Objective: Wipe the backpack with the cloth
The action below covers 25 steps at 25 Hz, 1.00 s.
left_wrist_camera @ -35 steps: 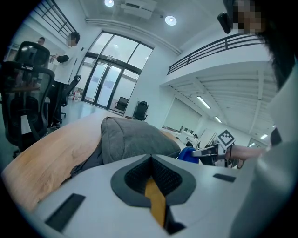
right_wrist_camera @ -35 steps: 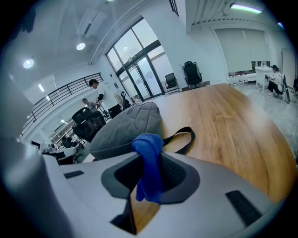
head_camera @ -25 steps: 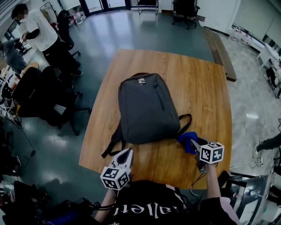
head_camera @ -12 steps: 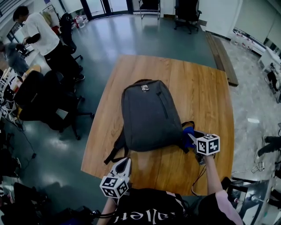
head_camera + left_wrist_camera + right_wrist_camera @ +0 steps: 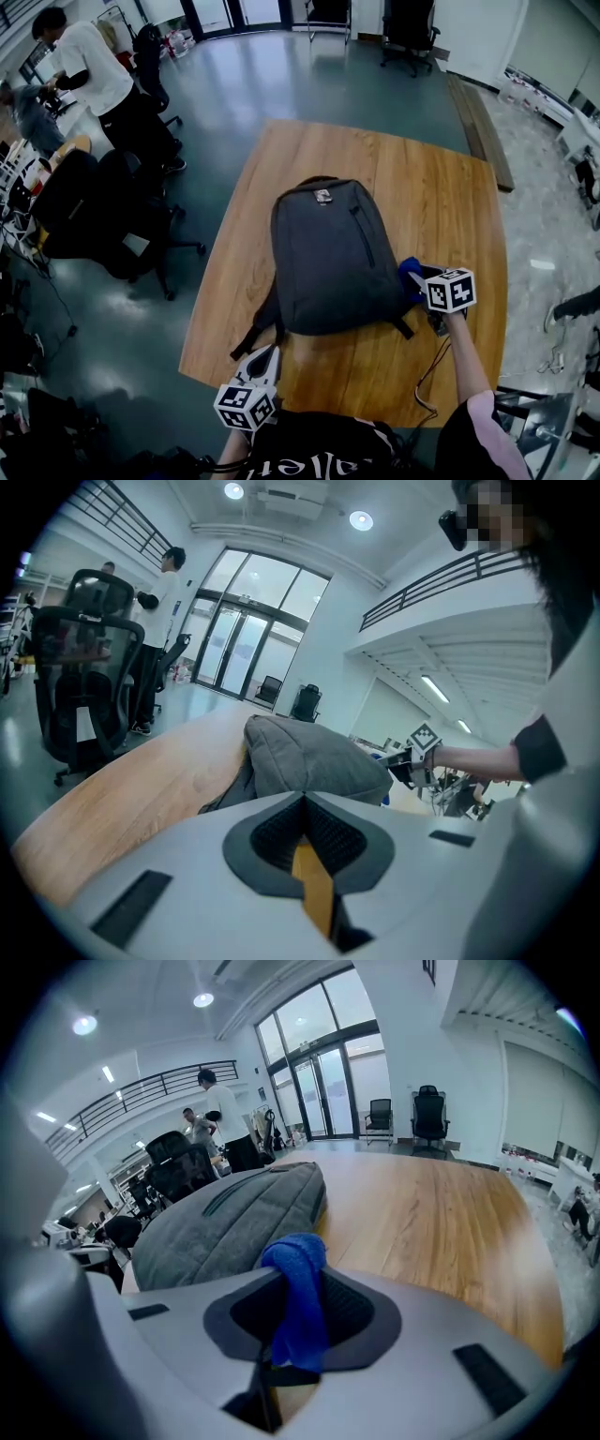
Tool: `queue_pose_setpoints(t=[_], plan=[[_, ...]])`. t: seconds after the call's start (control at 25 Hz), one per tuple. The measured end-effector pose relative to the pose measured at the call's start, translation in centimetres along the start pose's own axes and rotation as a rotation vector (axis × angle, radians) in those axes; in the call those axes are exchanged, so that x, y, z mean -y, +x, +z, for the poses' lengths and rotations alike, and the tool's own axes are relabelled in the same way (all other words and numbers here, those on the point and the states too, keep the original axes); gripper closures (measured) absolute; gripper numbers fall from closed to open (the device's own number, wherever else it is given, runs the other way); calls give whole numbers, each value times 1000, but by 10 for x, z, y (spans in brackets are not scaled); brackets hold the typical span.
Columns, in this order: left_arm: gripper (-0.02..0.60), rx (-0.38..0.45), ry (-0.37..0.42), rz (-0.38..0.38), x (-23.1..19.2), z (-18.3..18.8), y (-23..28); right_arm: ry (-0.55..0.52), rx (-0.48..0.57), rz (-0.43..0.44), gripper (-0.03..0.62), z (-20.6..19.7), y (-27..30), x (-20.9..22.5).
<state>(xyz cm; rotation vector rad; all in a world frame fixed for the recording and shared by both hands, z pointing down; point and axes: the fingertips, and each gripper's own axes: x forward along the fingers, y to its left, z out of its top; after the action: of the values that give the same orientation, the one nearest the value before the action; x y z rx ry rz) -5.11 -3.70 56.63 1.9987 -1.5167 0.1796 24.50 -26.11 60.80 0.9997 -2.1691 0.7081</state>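
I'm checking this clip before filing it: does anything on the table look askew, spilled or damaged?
Nothing stands out. The backpack lies flat on the table, straps trailing at its near end. The right gripper pinches the blue cloth beside it; the left gripper is shut and empty.

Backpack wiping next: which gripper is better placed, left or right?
Right. The right gripper clamps the blue cloth beside the backpack; the left gripper is shut and empty near the table edge.
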Motion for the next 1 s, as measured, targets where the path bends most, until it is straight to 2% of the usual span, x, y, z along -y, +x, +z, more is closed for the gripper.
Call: queue_pose_setpoints(t=[0.56, 1.0], plan=[[583, 12, -20, -8, -44, 25, 22, -19, -44, -7, 508, 82, 65, 15], [583, 27, -50, -29, -71, 39, 44, -120, -53, -55, 508, 168, 111, 26]])
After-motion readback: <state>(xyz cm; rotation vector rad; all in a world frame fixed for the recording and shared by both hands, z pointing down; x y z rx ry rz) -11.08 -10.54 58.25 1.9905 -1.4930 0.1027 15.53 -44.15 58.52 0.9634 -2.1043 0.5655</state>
